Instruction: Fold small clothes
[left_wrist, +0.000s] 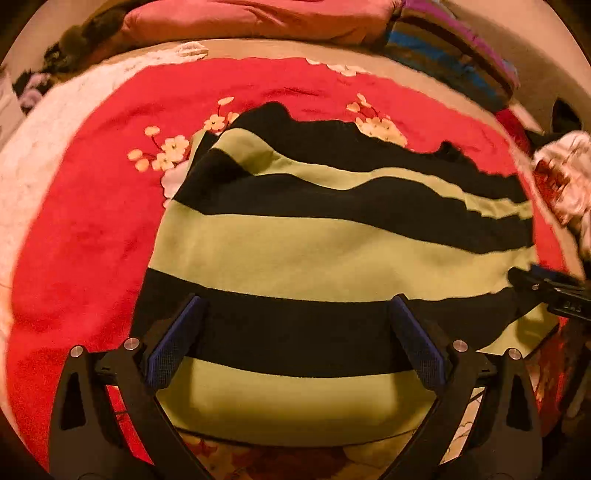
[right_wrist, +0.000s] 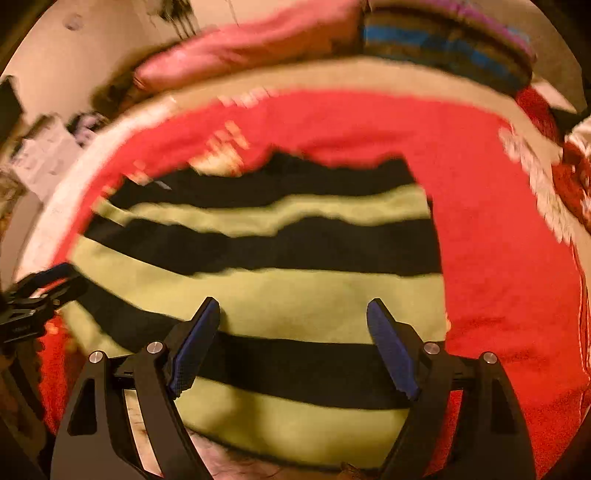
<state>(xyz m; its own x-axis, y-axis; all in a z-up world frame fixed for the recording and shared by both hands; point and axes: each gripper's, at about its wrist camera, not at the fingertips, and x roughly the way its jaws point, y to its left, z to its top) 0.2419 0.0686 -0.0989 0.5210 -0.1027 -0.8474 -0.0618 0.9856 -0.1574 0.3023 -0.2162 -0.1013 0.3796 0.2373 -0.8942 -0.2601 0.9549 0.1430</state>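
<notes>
Striped garment lies spread on red blanket on the bed, far edge rumpled, red margin free on both sides. Left gripper jaws wide apart, nothing between; right gripper also apart, empty. Right view blurred. Garment's near hem cut off. Pink pillow, striped pillow behind, crumpled cloth at right.

Home bedroom. Bed under a red floral blanket, pink pillow and striped cushion at the far end.

green-and-black striped garment, red floral blanket
</notes>
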